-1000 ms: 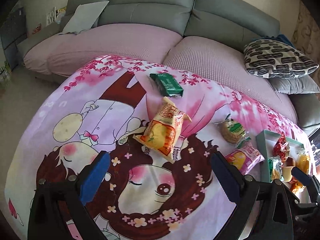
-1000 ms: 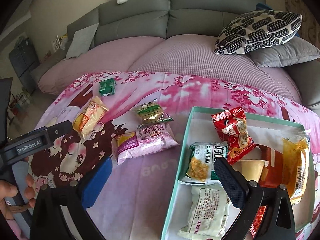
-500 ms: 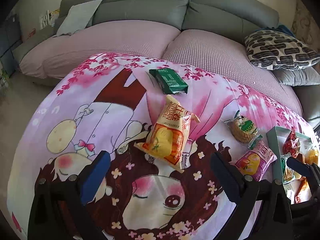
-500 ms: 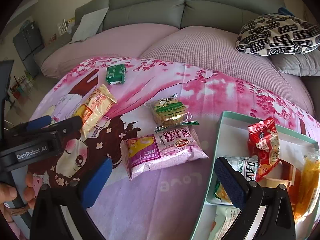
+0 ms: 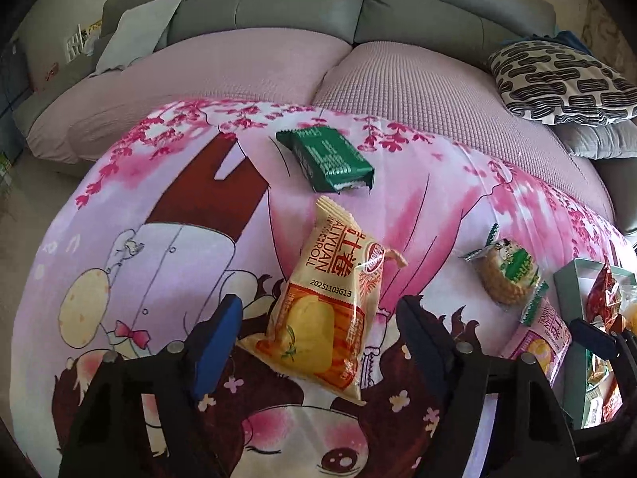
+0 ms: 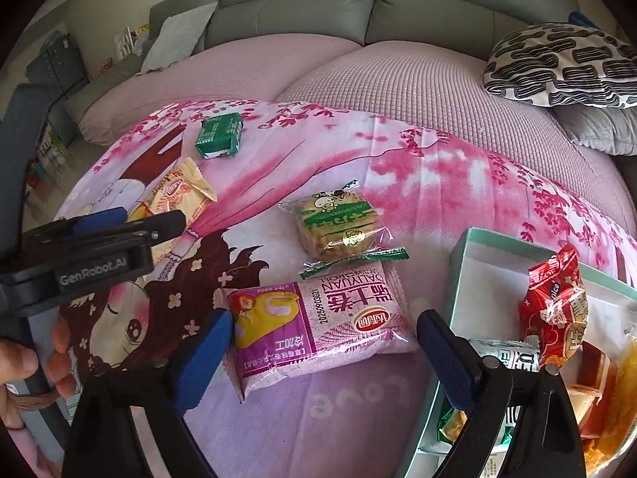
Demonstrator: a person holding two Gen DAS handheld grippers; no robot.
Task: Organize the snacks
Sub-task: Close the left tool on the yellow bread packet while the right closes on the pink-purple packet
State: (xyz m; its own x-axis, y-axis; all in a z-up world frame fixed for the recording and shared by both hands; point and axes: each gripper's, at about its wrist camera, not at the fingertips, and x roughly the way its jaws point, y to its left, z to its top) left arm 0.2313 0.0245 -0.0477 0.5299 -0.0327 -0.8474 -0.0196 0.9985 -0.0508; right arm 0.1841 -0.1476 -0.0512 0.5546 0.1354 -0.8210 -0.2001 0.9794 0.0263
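A yellow-orange roll packet lies on the pink cartoon blanket. My left gripper straddles its lower half, and the jaws are closing with the pads not pressing on it. A pink roll packet lies between the fingers of my right gripper. Its jaws are closing too, and the left pad is just at the packet's edge. A teal box to the right holds a red packet and several other snacks. My left gripper also shows at the left of the right wrist view.
A green packet lies farther back and a clear cookie packet sits just behind the pink one. A grey sofa with a patterned cushion is behind the blanket. A person's hand holds the left gripper's handle.
Both grippers have come down and forward over their packets. The left jaws have narrowed a lot around the yellow packet, the right jaws slightly around the pink one.
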